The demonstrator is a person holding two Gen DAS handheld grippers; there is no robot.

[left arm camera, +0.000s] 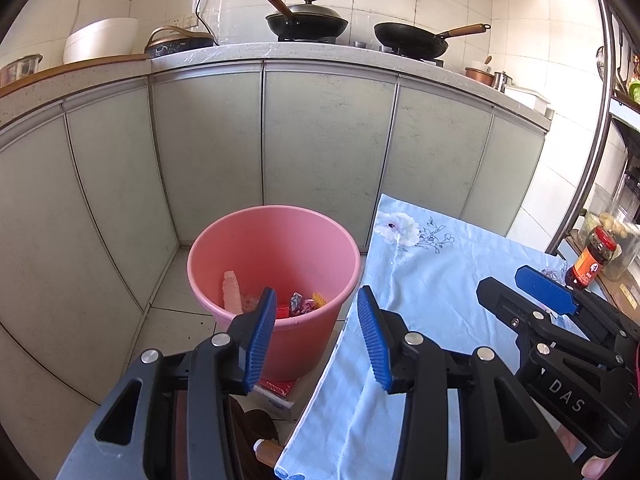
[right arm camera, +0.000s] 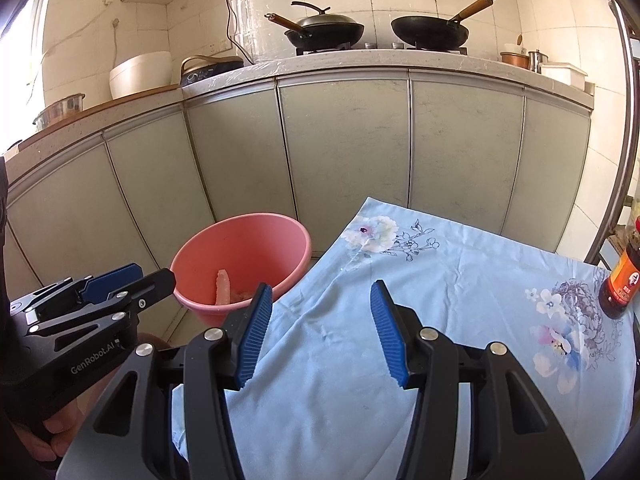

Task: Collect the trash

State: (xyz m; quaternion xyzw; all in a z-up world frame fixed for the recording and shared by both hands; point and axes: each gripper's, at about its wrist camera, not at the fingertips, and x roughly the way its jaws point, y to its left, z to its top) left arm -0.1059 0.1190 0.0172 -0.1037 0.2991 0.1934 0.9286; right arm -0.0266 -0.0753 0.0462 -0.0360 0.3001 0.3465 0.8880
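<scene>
While I hold both tools over the blue floral cloth (right arm camera: 420, 288) on the tabletop, the left hand-held gripper (left arm camera: 316, 336) stands open with nothing between its pads, and the right hand-held gripper (right arm camera: 320, 332) likewise. One pink bucket (left arm camera: 240, 240) sits on the floor beside the tabletop; the trash (left arm camera: 298, 304) lies inside it, several wrappers, exact count unclear. One sauce bottle (right arm camera: 622, 276) stands on the cloth. Two woks (right arm camera: 430, 32) sit on the stove.
</scene>
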